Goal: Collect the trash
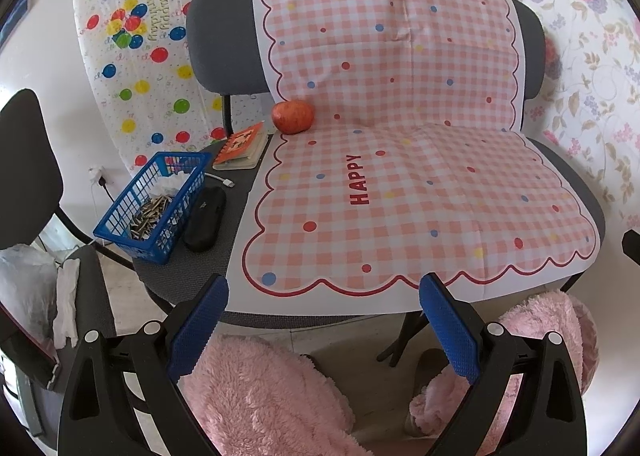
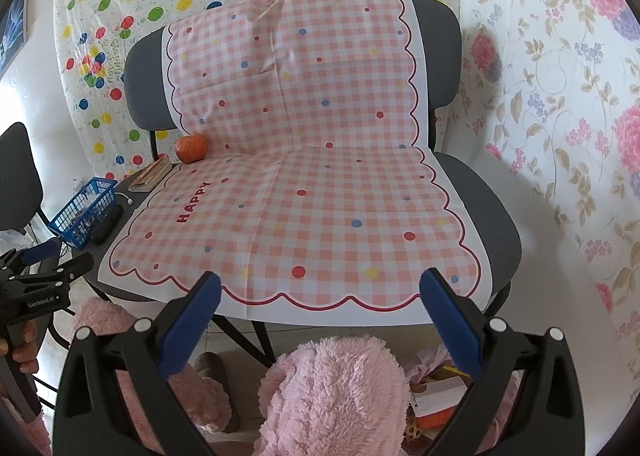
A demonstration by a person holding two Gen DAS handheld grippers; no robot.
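Note:
A blue plastic basket (image 1: 154,204) stands at the left edge of the grey seat and holds seed shells (image 1: 150,214) and crumpled white tissue (image 1: 170,184). It shows small in the right wrist view (image 2: 84,214). My left gripper (image 1: 324,316) is open and empty, held before the front edge of the seat. My right gripper (image 2: 320,310) is open and empty, also before the front edge, to the right of the left one (image 2: 44,256).
A pink checked cloth (image 1: 400,176) covers the seat and backrest. A red apple (image 1: 293,117), an orange-covered notebook (image 1: 242,146), a white cable plug (image 1: 224,180) and a black case (image 1: 204,222) lie left of it. Pink fluffy legs (image 1: 260,396) are below. Another chair (image 1: 24,168) stands left.

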